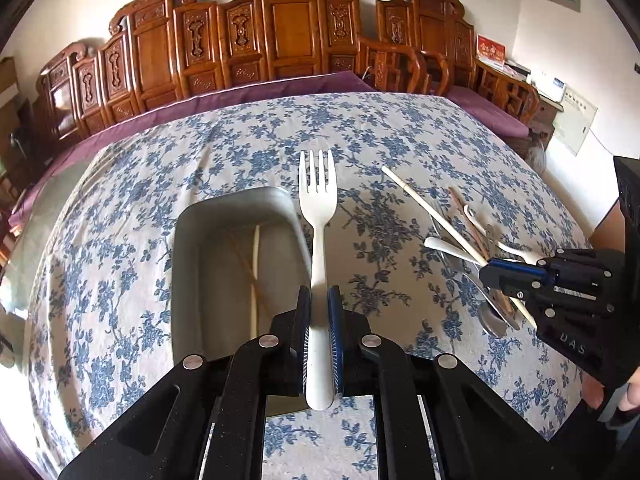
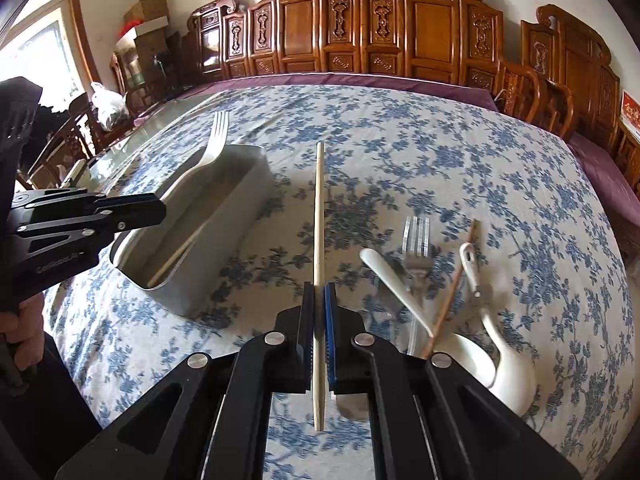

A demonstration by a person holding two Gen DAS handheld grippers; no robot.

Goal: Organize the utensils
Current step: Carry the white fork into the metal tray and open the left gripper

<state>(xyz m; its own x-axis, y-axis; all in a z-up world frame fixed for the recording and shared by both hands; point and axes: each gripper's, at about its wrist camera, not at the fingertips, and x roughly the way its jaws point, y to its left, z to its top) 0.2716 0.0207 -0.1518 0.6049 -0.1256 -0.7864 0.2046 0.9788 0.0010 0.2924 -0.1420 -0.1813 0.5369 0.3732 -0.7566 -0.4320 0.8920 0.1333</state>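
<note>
My left gripper (image 1: 319,300) is shut on a white plastic fork (image 1: 318,200), held above the right rim of a grey metal tray (image 1: 184,240). The tray holds a pale chopstick (image 1: 255,276) and a brown one. My right gripper (image 2: 319,296) is shut on a pale chopstick (image 2: 319,208), lifted above the cloth right of the tray (image 2: 256,168). In the right wrist view the left gripper (image 2: 160,206) holds the fork (image 2: 212,148) over the tray. In the left wrist view the right gripper (image 1: 486,274) hovers over the utensil pile.
A pile on the blue floral tablecloth (image 2: 440,152) holds two white ceramic spoons (image 2: 508,364), a metal fork (image 2: 416,248) and a brown chopstick (image 2: 452,292). Carved wooden chairs (image 1: 280,32) line the table's far side. A person's hand (image 2: 24,328) grips the left handle.
</note>
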